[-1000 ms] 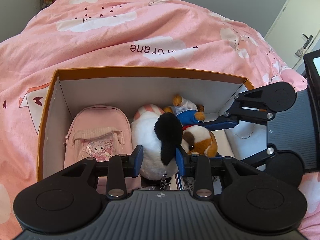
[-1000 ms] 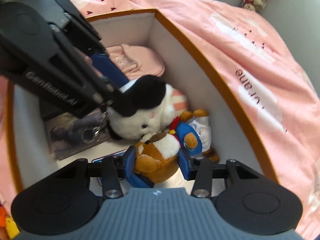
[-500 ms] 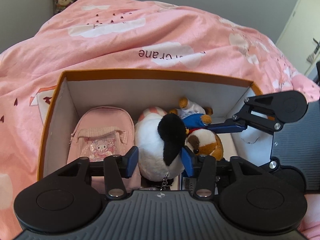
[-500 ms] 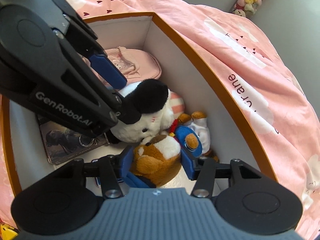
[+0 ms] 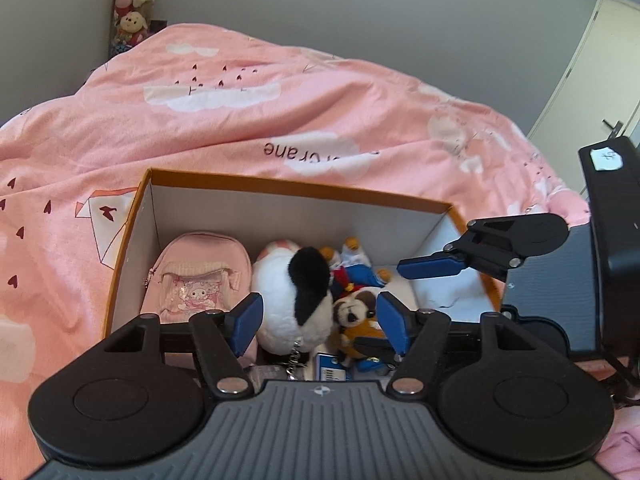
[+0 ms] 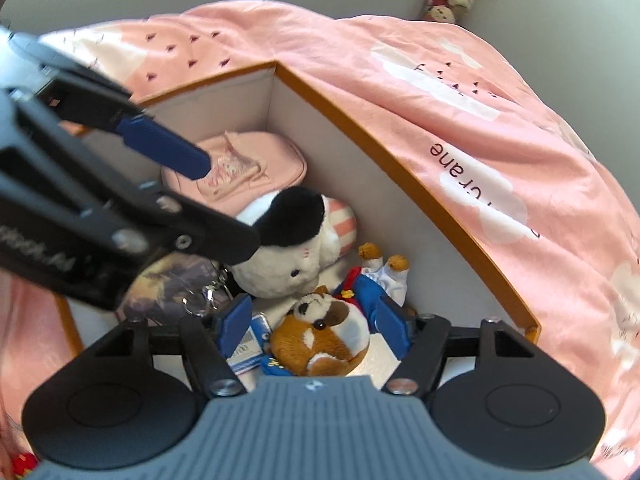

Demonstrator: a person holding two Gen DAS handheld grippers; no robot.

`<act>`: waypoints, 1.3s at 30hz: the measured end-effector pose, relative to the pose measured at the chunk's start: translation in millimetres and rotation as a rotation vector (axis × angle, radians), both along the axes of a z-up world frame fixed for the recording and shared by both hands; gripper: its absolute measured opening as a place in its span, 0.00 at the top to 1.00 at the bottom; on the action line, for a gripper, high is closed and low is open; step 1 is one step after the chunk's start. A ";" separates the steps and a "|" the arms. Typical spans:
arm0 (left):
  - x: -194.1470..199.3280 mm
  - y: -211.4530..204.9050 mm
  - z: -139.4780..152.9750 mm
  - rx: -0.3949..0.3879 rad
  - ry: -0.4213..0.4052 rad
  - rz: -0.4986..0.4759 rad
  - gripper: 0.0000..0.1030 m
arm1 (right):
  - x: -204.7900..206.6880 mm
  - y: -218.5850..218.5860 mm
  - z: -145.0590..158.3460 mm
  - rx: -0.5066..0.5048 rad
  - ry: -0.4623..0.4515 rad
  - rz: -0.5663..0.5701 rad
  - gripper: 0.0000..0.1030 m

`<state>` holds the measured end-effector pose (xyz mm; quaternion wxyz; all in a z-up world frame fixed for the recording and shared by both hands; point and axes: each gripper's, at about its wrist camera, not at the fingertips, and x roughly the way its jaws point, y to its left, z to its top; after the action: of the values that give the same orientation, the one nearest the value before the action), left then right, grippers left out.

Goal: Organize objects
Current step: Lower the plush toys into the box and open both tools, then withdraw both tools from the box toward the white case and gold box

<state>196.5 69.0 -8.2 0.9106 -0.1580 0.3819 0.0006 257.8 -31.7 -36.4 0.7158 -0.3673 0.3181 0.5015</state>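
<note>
Bed with pink duvet (image 5: pixel 280 120), orange-rimmed box (image 5: pixel 280 182) sitting on it. Everything task-relevant I can see is already inside the box.

Contents, big to small:
- pink mini backpack (image 5: pixel 192 276), flat at the box's left end in the left view
- white plush with black ear (image 5: pixel 292 300), mid-box, touching the backpack side
- brown-and-white dog plush (image 6: pixel 320 336) in blue outfit, just beside the white plush, near the long wall
- a flat printed card or booklet (image 6: pixel 160 292) and a small blue-edged card (image 6: pixel 248 340) underneath, partly hidden

Grippers:
- left gripper (image 5: pixel 320 320): jaws opening, already wide; white plush sits between them but pads are off it
- right gripper (image 6: pixel 312 326): jaws opening, wide; dog plush between them, pads not pressing

Read: this is the release step, 2 plushes dropped into the box at once. Looks near the end of the packing, though anything off-frame is unknown.

Next move, my call: lift both grippers straight up clear of the rim without snagging the white plush's keychain (image 6: pixel 208 296), then check for leftover items.
</note>
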 end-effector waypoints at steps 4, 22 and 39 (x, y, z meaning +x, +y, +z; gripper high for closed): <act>-12.8 -3.8 5.2 -0.006 -0.017 0.000 0.27 | -8.9 -6.4 13.4 0.058 0.029 -0.059 0.32; -77.1 -46.1 20.8 -0.140 -0.056 -0.191 0.23 | -94.5 -113.5 54.7 0.337 0.042 -0.457 0.34; -109.3 -72.8 -59.7 -0.228 0.335 -0.401 0.24 | -139.5 -186.1 -23.5 0.189 0.331 -0.747 0.57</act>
<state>87.2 -3.8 -67.9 0.7930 -0.1783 0.5484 -0.1963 118.2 -217.8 -59.9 0.8182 -0.0738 0.4928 0.2867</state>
